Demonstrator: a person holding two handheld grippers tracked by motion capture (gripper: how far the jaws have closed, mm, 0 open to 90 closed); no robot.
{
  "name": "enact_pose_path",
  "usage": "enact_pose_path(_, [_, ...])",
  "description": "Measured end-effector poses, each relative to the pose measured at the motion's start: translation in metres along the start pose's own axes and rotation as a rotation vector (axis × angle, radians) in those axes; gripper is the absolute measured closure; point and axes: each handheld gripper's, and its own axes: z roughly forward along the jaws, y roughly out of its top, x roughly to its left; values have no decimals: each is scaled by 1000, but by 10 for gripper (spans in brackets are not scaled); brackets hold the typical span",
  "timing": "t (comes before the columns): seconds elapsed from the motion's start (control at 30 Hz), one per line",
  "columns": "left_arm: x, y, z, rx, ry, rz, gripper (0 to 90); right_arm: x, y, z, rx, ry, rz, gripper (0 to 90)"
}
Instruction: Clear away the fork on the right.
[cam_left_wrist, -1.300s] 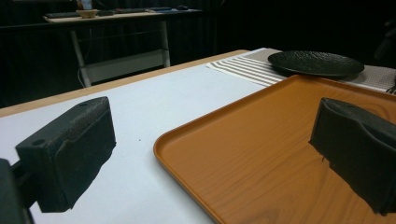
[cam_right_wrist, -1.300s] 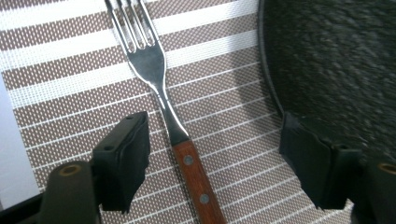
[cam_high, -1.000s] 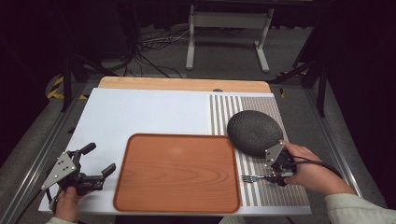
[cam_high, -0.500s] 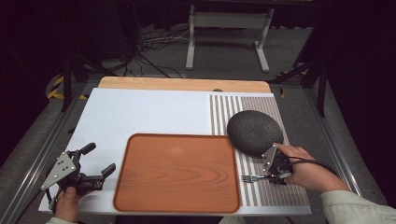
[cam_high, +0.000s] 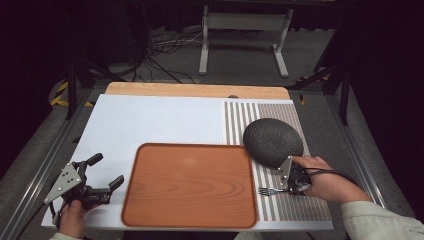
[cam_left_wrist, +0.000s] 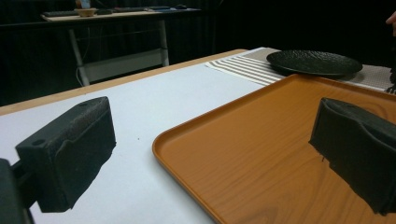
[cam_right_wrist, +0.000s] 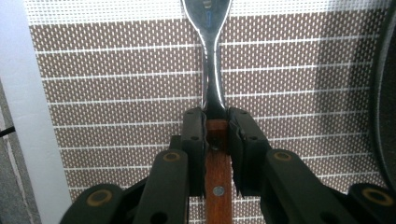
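A white table top (cam_high: 150, 125) was seen from the high view, with a bare wooden strip along its far edge. On its near middle a large orange wood-grain tray (cam_high: 190, 185) was laid flat, its raised rim also seen close up in the left gripper view (cam_left_wrist: 261, 154). To the right of the tray a striped brown woven placemat (cam_high: 300, 205) was spread, its weave shown plainly in the right gripper view (cam_right_wrist: 116, 70). On the far part of the placemat a round dark plate (cam_high: 272, 141) was set, just beside the tray's far right corner and seen again low and flat in the left gripper view (cam_left_wrist: 314, 62).

The left gripper (cam_high: 97, 172) was held at the near left corner of the table, just left of the tray and apart from it, with its jaws spread wide and nothing between them.

The right gripper (cam_high: 287, 187) was held low over the placemat, just near of the plate. Its jaws had just been closing, and in the right gripper view they were seen clamped on either side of the wooden handle of a fork (cam_right_wrist: 215, 93). The fork (cam_high: 270, 190) was lying flat on the placemat, between the tray's right edge and the right gripper, its tines pointed toward the tray.
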Motion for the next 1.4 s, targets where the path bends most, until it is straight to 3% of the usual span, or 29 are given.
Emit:
enact_pose_path(0.2, [0,0,1,3,-1,1,8,0,0,-1,5,1,3,782])
enact_pose_path(0.3, [0,0,1,5,-2,0,8,0,-1,-2,-10,-21,10,784])
enact_pose_path(1.1, [0,-1,1,-2,2,-11,8,1,-2,-54,-117,-118,82,784])
enact_pose_path(1.4, [0,-1,1,-4,1,-9,8,0,4,-64,-153,-145,76,784])
